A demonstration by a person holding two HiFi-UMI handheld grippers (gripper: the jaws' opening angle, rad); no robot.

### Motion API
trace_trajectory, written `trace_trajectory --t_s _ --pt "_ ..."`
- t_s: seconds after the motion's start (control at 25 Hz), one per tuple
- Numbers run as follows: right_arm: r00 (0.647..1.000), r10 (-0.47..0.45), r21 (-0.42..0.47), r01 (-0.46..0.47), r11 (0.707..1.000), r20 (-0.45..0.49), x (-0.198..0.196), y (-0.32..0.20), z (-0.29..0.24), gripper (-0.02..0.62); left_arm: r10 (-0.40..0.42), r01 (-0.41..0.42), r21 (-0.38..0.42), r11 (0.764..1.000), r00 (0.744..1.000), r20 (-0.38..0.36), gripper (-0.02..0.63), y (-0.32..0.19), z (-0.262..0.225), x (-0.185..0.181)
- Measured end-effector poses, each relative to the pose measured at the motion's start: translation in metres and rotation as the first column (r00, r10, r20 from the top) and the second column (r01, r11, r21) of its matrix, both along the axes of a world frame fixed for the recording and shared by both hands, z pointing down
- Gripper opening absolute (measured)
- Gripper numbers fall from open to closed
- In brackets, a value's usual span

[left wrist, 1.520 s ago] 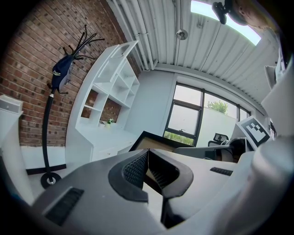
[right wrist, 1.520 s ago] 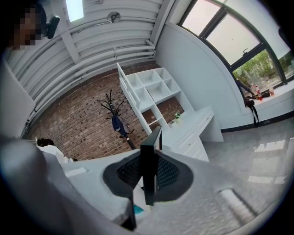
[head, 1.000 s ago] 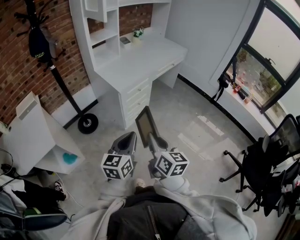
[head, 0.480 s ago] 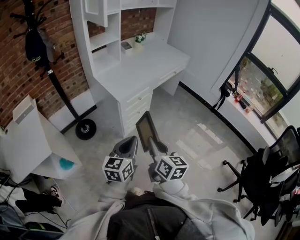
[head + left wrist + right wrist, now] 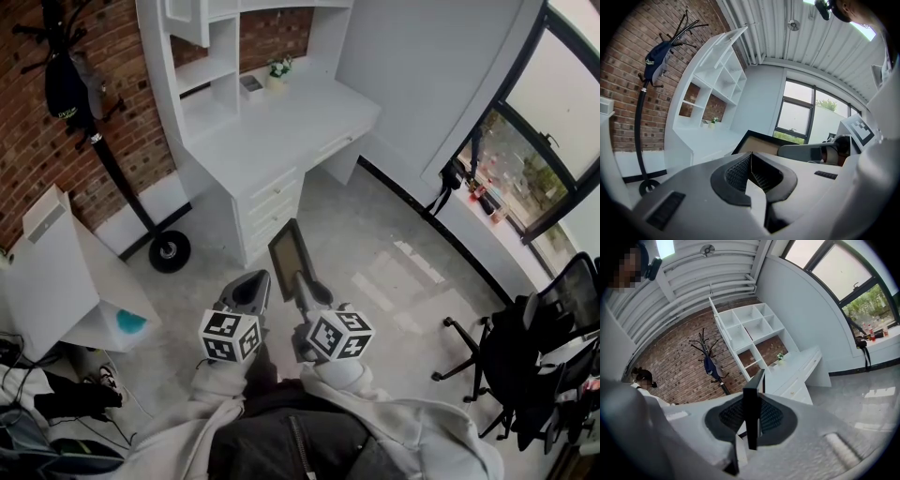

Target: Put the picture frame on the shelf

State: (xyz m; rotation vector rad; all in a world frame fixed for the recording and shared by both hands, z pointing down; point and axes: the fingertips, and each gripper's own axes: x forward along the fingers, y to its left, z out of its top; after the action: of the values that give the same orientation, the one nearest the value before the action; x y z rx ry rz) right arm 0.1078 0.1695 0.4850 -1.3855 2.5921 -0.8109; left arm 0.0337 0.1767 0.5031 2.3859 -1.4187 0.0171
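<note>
In the head view, a dark-edged picture frame (image 5: 287, 249) with a tan face sticks out from my right gripper (image 5: 304, 282) above the grey floor, short of the white desk (image 5: 281, 131). The right gripper view shows that frame (image 5: 753, 390) edge-on, with the right gripper (image 5: 751, 417) shut on it. The white shelf unit (image 5: 202, 70) stands on the desk's back; it also shows ahead as the shelf unit (image 5: 750, 331). My left gripper (image 5: 253, 281) hangs beside the right one. In its own view the left gripper (image 5: 750, 161) is shut on nothing, and the frame (image 5: 757, 144) shows beyond it.
A small potted plant (image 5: 277, 67) and a small object stand at the back of the desk. A coat stand (image 5: 111, 155) with a dark bag rises by the brick wall. A white cabinet (image 5: 56, 272) is at the left, and an office chair (image 5: 525, 337) by the window at the right.
Both grippers, with the frame still held, have shifted a little toward the desk. The jaws look the same.
</note>
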Motion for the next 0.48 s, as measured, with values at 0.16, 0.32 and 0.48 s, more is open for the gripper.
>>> trace_trajectory --t_s 0.16,0.32,0.48 --pt "1.000 0.008 -0.008 -0.008 1.000 0.007 0.0022 0.0031 0.0032 0.043 0.007 -0.007 -0.004 1.000 1.000 0.001 0.005 0.0022 0.0022 0.0021" --pt "1.000 0.010 -0.007 -0.010 1.000 0.001 0.0014 0.0056 0.0064 0.043 0.014 -0.014 -0.009 1.000 1.000 -0.001 0.005 0.0042 0.0064 0.0015" --pt "1.000 0.017 -0.008 -0.017 1.000 -0.005 0.0056 0.0023 0.0079 0.043 0.022 -0.022 -0.007 1.000 1.000 -0.006 0.006 0.0005 0.0082 0.0052"
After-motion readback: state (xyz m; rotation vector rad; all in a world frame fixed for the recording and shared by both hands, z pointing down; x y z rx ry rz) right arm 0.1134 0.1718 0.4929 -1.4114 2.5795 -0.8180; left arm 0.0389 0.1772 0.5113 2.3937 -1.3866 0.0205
